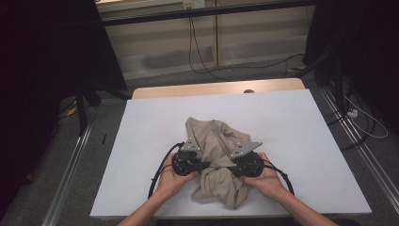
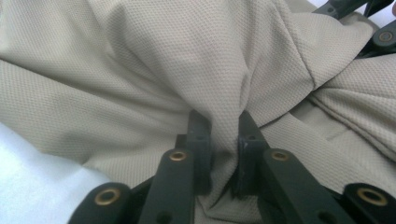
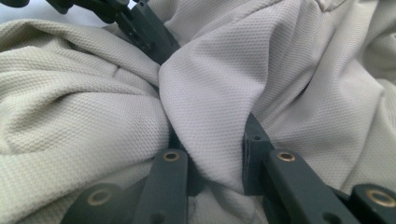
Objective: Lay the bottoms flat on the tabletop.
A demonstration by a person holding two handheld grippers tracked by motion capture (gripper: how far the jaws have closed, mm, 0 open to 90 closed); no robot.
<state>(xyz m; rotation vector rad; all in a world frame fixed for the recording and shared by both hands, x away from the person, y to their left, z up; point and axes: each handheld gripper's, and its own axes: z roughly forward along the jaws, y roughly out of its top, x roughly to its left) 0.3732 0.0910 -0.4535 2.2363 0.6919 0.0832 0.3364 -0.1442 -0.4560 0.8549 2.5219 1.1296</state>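
A crumpled beige cloth (image 1: 211,136) lies in a heap on the white table (image 1: 291,141), near its front edge. My left gripper (image 1: 203,165) comes at the heap from the left, my right gripper (image 1: 227,167) from the right, and their tips nearly meet at its middle. In the left gripper view the jaws (image 2: 224,140) pinch a narrow upright fold of the cloth (image 2: 187,56). In the right gripper view the jaws (image 3: 210,140) press on a thicker fold of the cloth (image 3: 84,116), with the other gripper (image 3: 140,28) just beyond it.
White table surface runs well to the left, right and back of the heap. A wooden strip (image 1: 216,88) borders the far edge. Cables (image 1: 202,61) lie on the grey floor behind, and dark stands (image 1: 84,108) flank the table.
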